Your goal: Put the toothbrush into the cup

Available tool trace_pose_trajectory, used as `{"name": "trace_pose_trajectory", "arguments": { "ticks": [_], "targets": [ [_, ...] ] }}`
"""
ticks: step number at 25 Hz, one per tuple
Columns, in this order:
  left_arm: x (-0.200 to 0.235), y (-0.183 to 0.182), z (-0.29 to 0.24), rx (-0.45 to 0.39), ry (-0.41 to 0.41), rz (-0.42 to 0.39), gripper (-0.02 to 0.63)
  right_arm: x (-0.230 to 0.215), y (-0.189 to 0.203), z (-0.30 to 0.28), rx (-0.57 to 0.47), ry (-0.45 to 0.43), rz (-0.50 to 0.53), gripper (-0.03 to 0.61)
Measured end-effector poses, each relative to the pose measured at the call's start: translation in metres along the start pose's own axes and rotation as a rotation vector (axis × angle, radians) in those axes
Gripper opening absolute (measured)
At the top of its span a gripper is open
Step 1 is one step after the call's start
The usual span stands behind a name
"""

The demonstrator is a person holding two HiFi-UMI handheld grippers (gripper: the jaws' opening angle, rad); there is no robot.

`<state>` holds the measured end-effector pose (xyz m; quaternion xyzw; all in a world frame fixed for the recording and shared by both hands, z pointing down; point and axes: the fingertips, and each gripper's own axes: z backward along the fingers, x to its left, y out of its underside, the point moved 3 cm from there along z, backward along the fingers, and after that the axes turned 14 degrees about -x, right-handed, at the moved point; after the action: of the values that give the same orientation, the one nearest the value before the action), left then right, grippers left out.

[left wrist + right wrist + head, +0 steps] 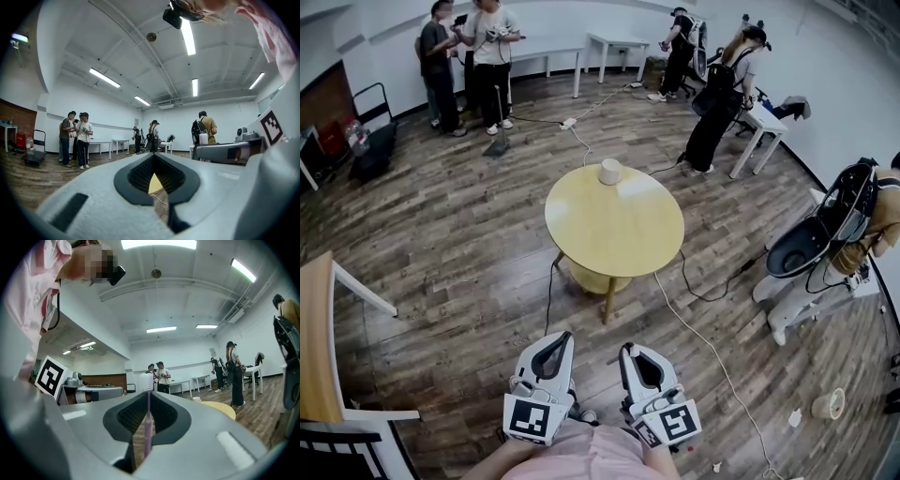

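A round yellow wooden table [614, 225] stands in the middle of a dark plank floor [469, 244], and everything is placed from it. A small white cup [610, 171] sits upright at the table's far edge, alone on the top. On the near side of the table, well apart from it, a person in a pink sleeve holds two grey hand-held grippers side by side and level, both pointed at the table.

The left gripper [548, 361] has its jaws brought together with nothing between them; through the gap behind the tips only a sliver of the yellow tabletop shows. The right gripper [645, 370] is clamped on a slim pink toothbrush with a white head [148, 423], held upright between the black ribbed pads, the head rising above the jaw tips. In the right gripper view the cup lies beyond and to the right of the toothbrush.

Each gripper carries a cube with a black-and-white square marker [532, 419], a block pattern rather than letters.

A white cable [703, 342] trails over the floor from under the table. Beyond the table's far side, people stand in small groups near long white desks [614, 42] by the wall.
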<state>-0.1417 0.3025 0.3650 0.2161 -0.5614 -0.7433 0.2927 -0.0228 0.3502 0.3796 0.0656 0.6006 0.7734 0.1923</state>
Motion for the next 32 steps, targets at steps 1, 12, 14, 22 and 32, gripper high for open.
{"name": "trace_pose_trajectory", "arguments": {
  "ticks": [1, 12, 14, 22, 32],
  "targets": [
    [0.004, 0.001, -0.005, -0.001, 0.007, 0.0, -0.002, -0.001, 0.0, -0.008, -0.003, 0.0, 0.003, 0.026],
    [0.059, 0.015, -0.038, 0.002, -0.004, 0.017, -0.002, -0.015, 0.019, -0.062, -0.01, 0.024, 0.003, 0.026],
    [0.063, 0.019, -0.041, 0.008, -0.008, 0.017, -0.002, -0.018, 0.02, -0.066, -0.011, 0.023, 0.005, 0.026],
    [0.069, 0.031, -0.063, 0.023, -0.021, 0.027, -0.002, -0.036, 0.025, -0.085, 0.001, 0.013, -0.002, 0.026],
    [0.076, 0.045, -0.13, 0.028, -0.053, 0.029, -0.002, -0.093, 0.021, -0.13, 0.005, -0.039, -0.003, 0.026]
  ]
}}
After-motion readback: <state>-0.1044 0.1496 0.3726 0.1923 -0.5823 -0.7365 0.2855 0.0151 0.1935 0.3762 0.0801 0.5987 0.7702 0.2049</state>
